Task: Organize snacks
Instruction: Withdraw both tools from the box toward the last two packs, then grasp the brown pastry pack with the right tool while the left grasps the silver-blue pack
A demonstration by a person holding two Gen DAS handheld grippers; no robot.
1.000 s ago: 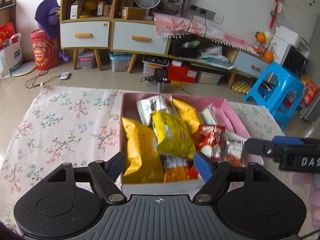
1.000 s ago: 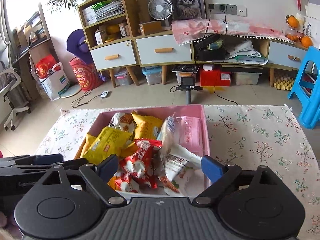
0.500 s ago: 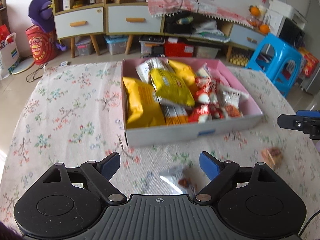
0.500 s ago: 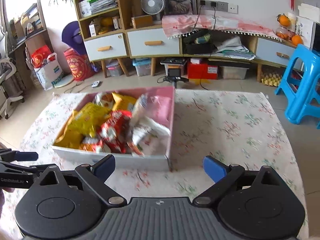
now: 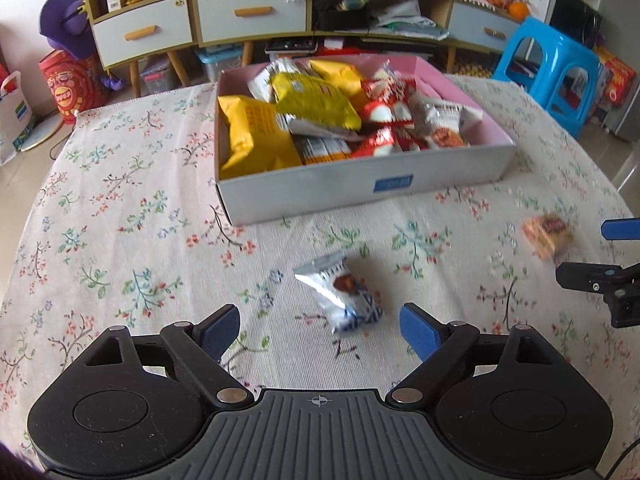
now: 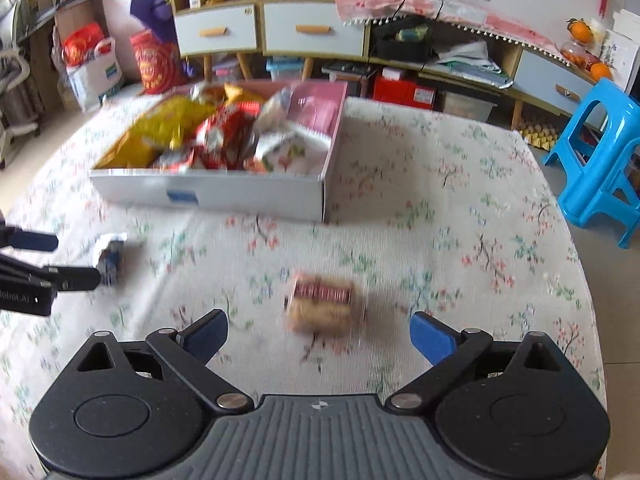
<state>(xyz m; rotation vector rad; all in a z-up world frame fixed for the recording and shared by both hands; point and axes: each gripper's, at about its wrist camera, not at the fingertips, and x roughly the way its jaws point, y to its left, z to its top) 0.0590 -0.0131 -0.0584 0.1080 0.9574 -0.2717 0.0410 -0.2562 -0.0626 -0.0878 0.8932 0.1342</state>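
Left wrist view: we aim the left gripper (image 5: 320,330), jaws wide and empty, at the silver snack packet (image 5: 340,290); right gripper (image 6: 318,338) jaws widening (empty) before the biscuit pack (image 6: 322,306), both short of the snack box (image 5: 400,184).

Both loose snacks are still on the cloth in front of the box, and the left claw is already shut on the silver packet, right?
Not shut. The left wrist view shows the left claw open, the silver packet lying free between its fingers. Both snacks are on the cloth in front of the box.

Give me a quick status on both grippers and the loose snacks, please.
Left gripper open over silver packet. Right gripper opening over tan packet. Nothing between.
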